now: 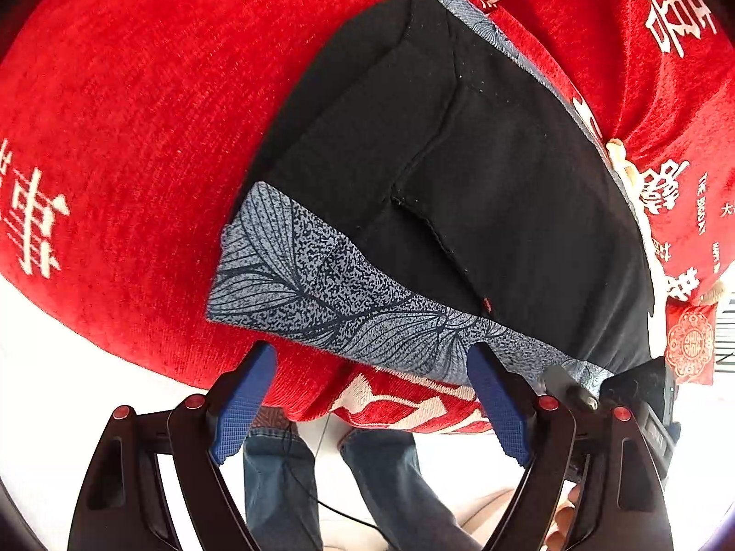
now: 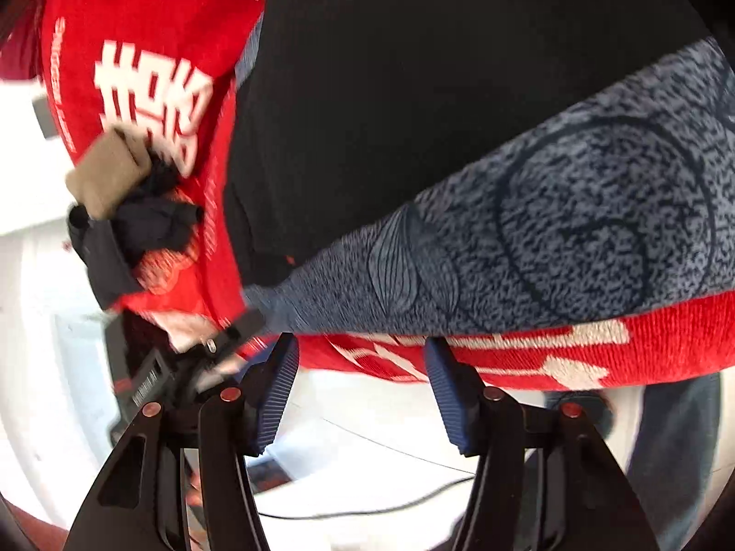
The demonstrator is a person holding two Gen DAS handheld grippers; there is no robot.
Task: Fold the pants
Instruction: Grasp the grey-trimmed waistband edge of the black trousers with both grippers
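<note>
Black pants point(image 1: 482, 174) with a grey leaf-print band point(image 1: 330, 298) lie folded flat on a red cloth with white characters point(image 1: 115, 115). My left gripper point(image 1: 372, 395) is open and empty, just short of the band at the table's near edge. The pants also show in the right wrist view point(image 2: 413, 92), with the grey band point(image 2: 551, 238) close above my right gripper point(image 2: 363, 381), which is open and empty at the cloth's hanging edge. The right gripper's body point(image 1: 643, 395) shows at the lower right of the left wrist view.
The red cloth point(image 2: 597, 358) hangs over the table's near edge. A person's jeans legs point(image 1: 285, 482) stand below. A tan and dark bundle point(image 2: 124, 193) sits at the cloth's left edge. A cable point(image 2: 367, 509) lies on the white floor.
</note>
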